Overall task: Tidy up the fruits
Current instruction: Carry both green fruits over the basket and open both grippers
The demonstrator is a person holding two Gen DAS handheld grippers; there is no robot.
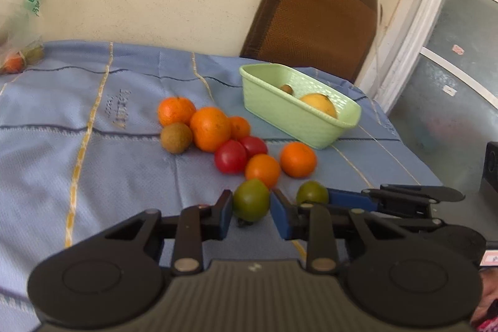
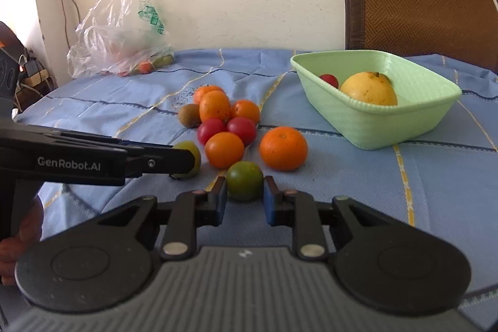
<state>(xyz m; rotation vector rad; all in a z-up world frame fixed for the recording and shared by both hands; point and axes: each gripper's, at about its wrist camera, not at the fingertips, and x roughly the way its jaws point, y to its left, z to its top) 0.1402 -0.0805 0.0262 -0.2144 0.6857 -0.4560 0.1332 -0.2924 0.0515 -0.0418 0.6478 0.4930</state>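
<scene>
One green tomato (image 1: 251,200) sits on the blue cloth (image 1: 93,161) between the left gripper's (image 1: 251,207) parted fingers; another (image 2: 244,181) sits likewise inside the right gripper (image 2: 244,196). Oranges (image 2: 283,147) lie behind, the green basket (image 2: 404,126) beyond.

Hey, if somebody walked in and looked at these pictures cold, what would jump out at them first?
Probably the bright pile of oranges and red tomatoes on the blue tablecloth, mid-table. Nearest the cameras, two green tomatoes: the left gripper brackets one and the right gripper brackets the other. Back right sits a pale green basket holding a big yellow fruit.
</scene>
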